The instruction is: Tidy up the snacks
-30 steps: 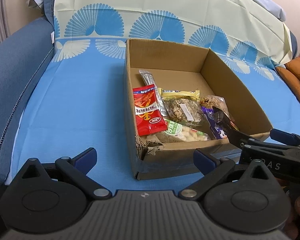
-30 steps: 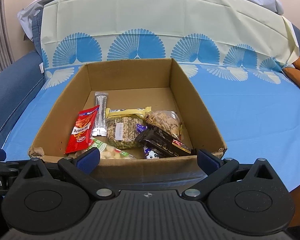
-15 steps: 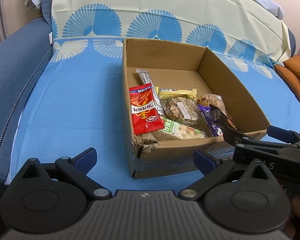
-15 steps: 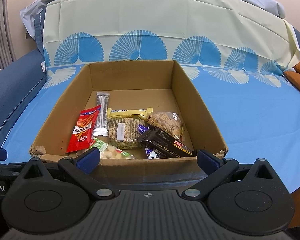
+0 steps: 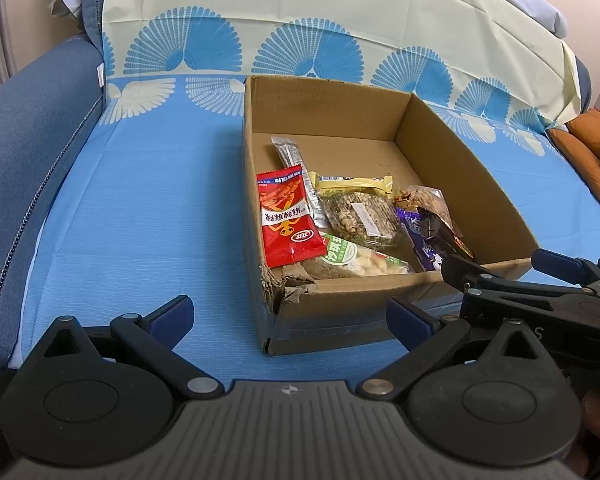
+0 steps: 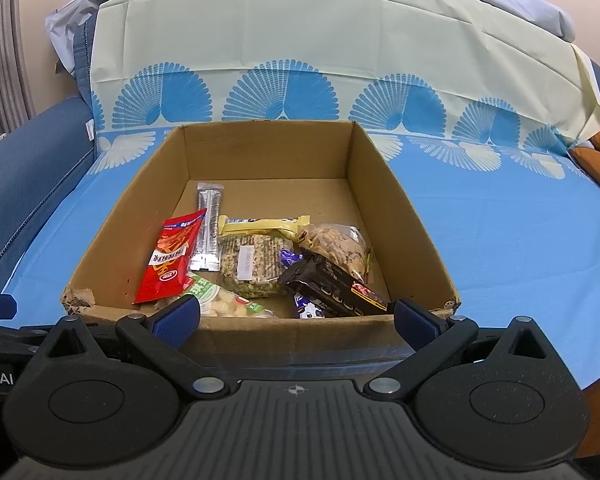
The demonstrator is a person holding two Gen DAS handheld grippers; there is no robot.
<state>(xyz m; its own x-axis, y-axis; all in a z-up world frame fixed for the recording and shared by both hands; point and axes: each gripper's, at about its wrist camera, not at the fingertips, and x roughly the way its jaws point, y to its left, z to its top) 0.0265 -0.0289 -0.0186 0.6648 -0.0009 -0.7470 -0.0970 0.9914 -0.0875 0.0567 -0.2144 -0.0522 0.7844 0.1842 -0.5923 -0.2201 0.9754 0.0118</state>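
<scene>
Cardboard box (image 6: 404,216): set on a blue cloth (image 5: 140,216) with fan prints; open at the top; its near left corner is torn and crumpled.
Snacks: all are gathered in the near half of the box; the far half of the floor is seen bare.
Red packet (image 6: 172,256): found at 9 o'clock within the cluster, leaned toward the left wall.
Silver stick pack (image 6: 209,228): laid just beside the red packet, toward 11 o'clock.
Yellow bar (image 6: 264,225): placed at 12 o'clock of the cluster, touching the clear grain pack (image 6: 254,264) below it.
Green-labelled bag (image 6: 220,300): seen at 7 o'clock, against the near wall.
Nut bag (image 6: 336,242): placed at 2 o'clock.
Dark chocolate pack (image 6: 332,284): laid at 4 o'clock, resting over a purple wrapper (image 6: 306,308).
Left gripper (image 5: 288,320): jaws are spread wide with nothing between them; held before the box's near left corner.
Right gripper (image 6: 296,316): jaws are likewise parted and empty; held at the near wall, at 6 o'clock of the box.
</scene>
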